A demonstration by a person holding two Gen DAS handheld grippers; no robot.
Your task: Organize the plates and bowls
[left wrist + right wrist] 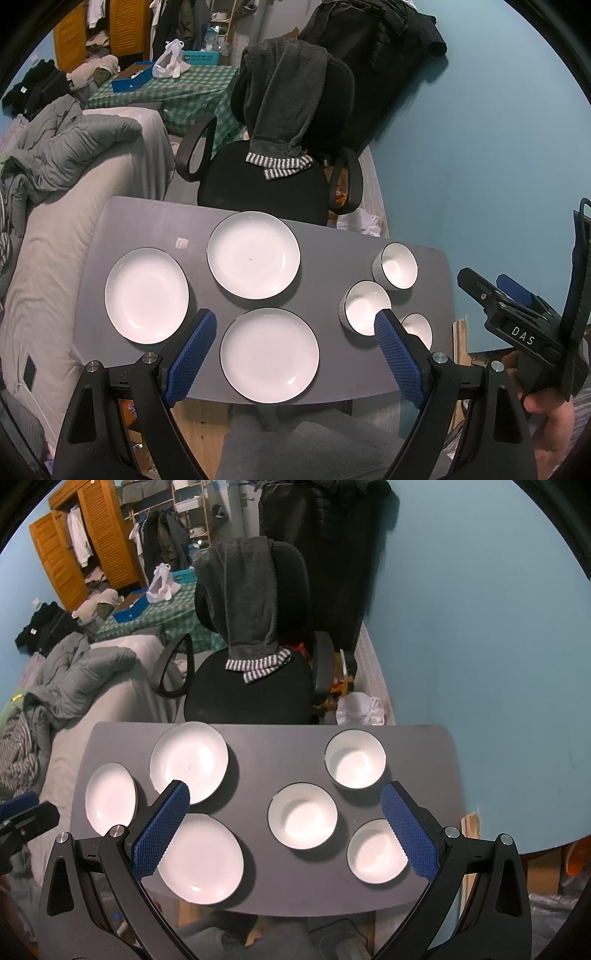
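Three white plates lie on the left half of the grey table (147, 221): a left plate (146, 294), a far plate (253, 254) and a near plate (269, 355). Three white bowls sit on the right half: a far bowl (355, 758), a middle bowl (302, 816) and a near bowl (376, 851). My left gripper (295, 321) hovers open above the near plate, holding nothing. My right gripper (284, 794) hangs open above the table between the plates and bowls, also holding nothing. The right gripper's body (517, 325) shows at the right of the left wrist view, held by a hand.
A black office chair (255, 686) draped with a dark garment stands just behind the table's far edge. A grey couch (74, 206) with a rumpled blanket runs along the left side. A blue wall (480, 646) is close on the right. The table's near edge faces a person's lap.
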